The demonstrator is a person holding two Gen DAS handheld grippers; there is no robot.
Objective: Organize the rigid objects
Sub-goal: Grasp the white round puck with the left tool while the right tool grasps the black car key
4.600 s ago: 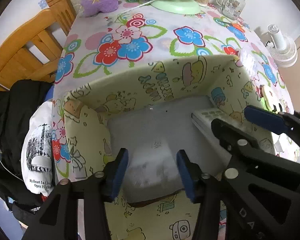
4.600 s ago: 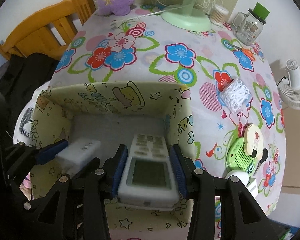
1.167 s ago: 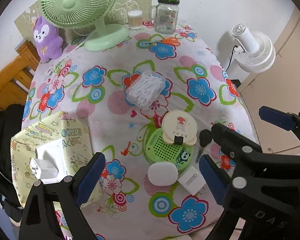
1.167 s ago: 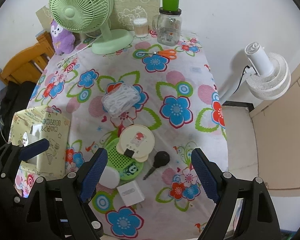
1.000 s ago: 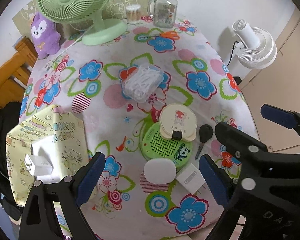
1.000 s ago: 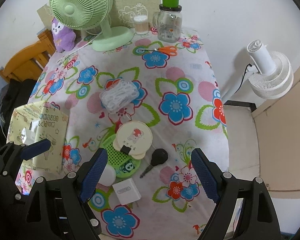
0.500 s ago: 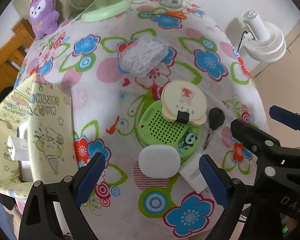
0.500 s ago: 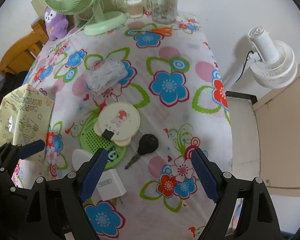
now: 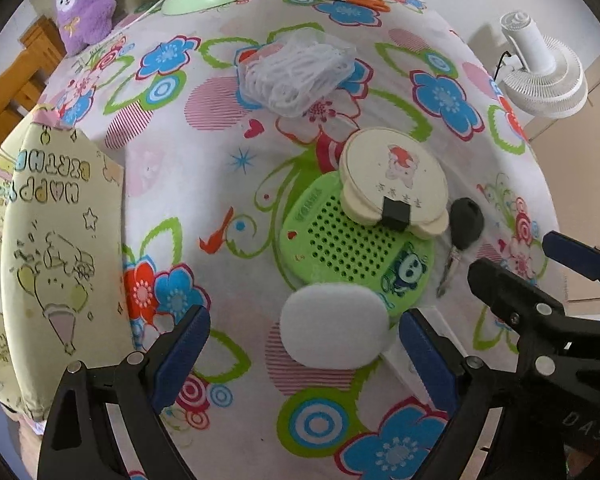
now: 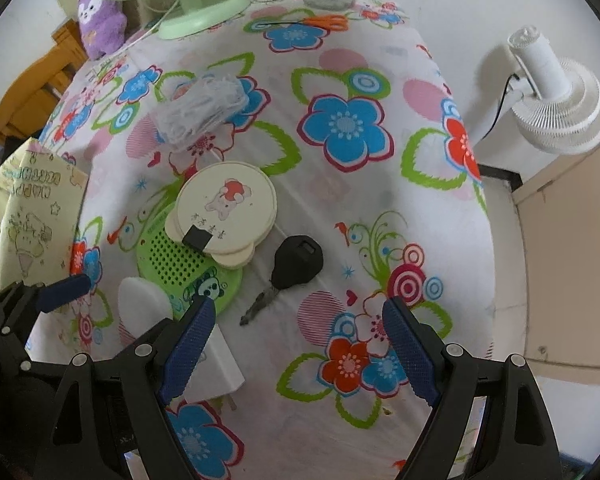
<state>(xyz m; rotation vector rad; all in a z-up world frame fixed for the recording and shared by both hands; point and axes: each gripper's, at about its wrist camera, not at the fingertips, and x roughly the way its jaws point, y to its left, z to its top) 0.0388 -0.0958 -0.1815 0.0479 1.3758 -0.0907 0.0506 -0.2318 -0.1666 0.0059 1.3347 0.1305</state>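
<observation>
Left gripper (image 9: 304, 344): black skeletal plastic frame with cut-outs, silver screw heads at the pivots, blue textured pads on both fingers (image 9: 182, 344). Right gripper (image 10: 298, 342): identical build; blue knurled pads, silver screws. White lettering "DAS" was legible on its frame.

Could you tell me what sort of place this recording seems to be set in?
Most likely a room in a home, not a lab. A flowered tablecloth covers the table, a purple plush toy sits at its far end beside a green desk fan, and a wooden chair stands alongside.
</observation>
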